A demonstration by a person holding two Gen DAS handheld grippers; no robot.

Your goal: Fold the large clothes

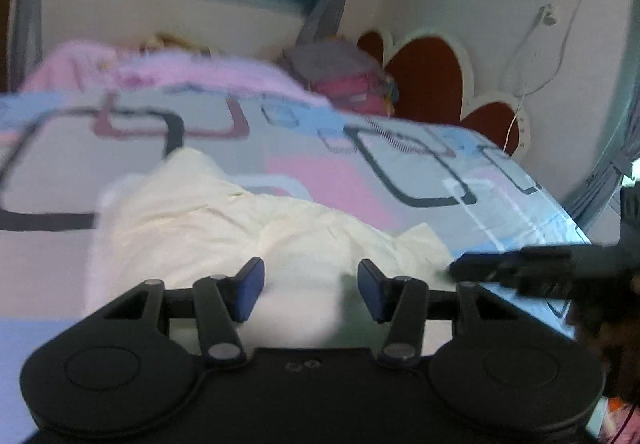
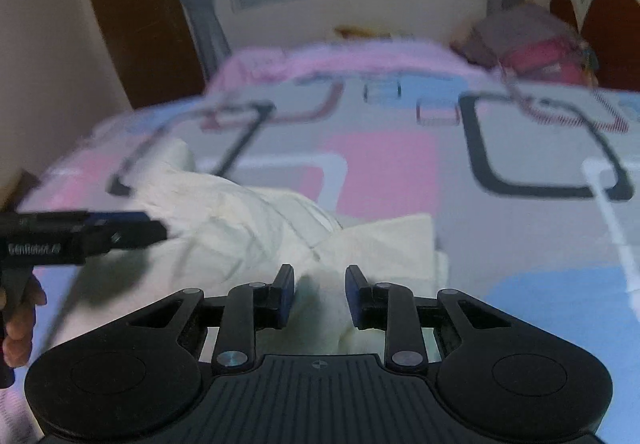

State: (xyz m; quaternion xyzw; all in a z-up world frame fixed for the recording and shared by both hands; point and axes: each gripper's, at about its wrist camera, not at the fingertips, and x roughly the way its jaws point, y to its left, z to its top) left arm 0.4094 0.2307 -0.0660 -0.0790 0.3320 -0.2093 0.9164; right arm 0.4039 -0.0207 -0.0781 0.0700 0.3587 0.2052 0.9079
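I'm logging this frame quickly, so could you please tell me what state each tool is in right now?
Left tool: open, holding nothing, over the cream garment.
Right tool: open, holding nothing, over the same garment.

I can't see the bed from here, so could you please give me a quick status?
Left claw open, right claw open, both empty. Cream garment crumpled on patterned bedsheet, unfolded. Nothing in the way.

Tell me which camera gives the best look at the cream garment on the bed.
The left wrist view: the cream garment fills more of the frame, crumpled across the patterned bedspread, though blurred. The right wrist view shows the same garment smaller, with the left tool covering its left edge.
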